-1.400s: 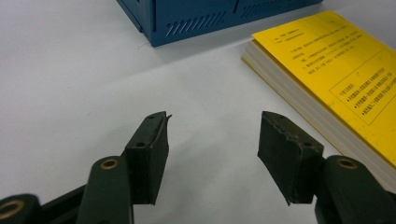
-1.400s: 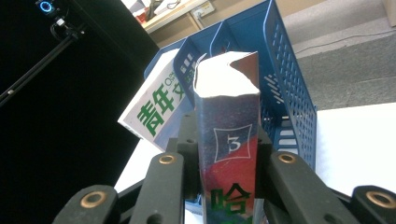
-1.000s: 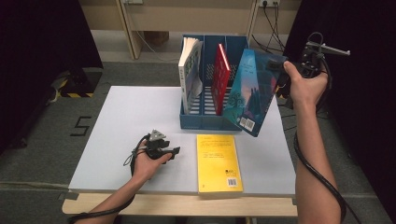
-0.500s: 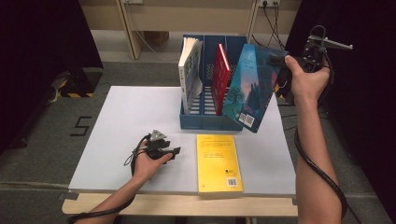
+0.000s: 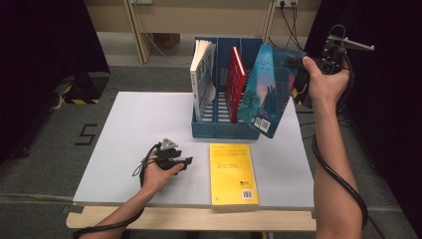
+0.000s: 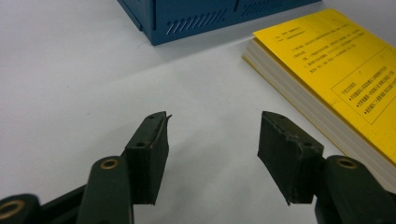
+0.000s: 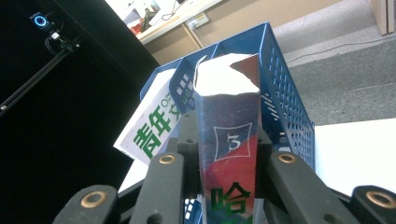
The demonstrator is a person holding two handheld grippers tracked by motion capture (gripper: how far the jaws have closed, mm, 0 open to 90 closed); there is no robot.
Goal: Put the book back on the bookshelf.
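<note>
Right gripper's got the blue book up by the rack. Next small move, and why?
Probably ease the blue book down into the blue rack's free right-hand slot. The right gripper is clamped on its spine, the book hangs tilted over that end, and the red book and white book fill the other slots.

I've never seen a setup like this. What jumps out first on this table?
A blue picture book hangs tilted in the air at the right end of the blue file rack, clamped in the right gripper. On the white table in front of the rack lies a bright yellow book, and beside it the left gripper rests with its jaws open.
</note>
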